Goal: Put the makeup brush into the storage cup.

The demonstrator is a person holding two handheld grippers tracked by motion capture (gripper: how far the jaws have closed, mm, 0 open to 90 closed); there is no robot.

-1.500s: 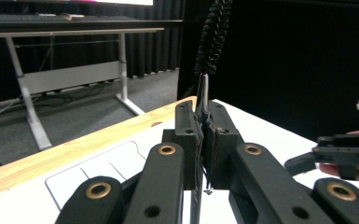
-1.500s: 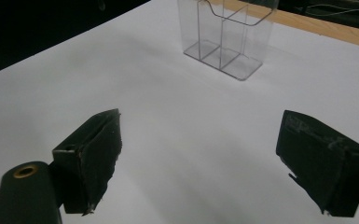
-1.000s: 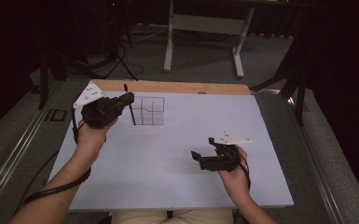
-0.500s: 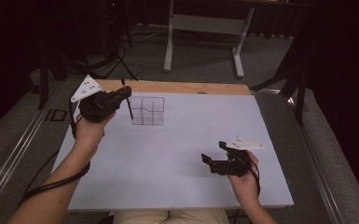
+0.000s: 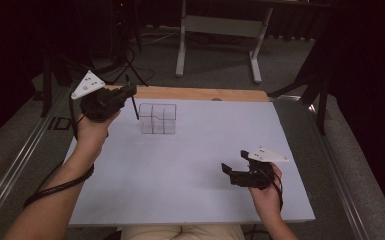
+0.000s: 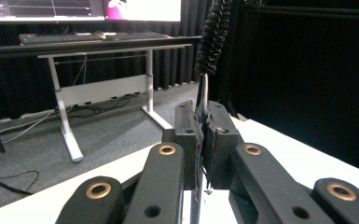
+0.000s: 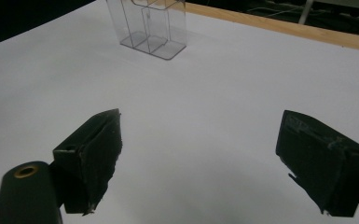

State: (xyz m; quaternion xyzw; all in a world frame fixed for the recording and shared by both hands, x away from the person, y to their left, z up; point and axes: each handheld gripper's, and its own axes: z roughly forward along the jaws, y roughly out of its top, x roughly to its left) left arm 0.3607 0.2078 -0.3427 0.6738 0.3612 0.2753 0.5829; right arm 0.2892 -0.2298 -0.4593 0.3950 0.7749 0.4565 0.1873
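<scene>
Overhead: left claw [image 5: 130, 91] clamps brush [image 6: 213, 35] upright, bristles up; right claw [image 5: 233, 167] wide.

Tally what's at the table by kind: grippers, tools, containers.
Grippers: 2, left gripper shut on a brush, right gripper open over the white table.
Brushes: 1, thin black bristle brush.
Containers: 1, clear plastic divided organizer.
Total: 4.

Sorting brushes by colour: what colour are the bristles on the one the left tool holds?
Black bristles on a thin metal stem, clearest in the left gripper view.
</scene>
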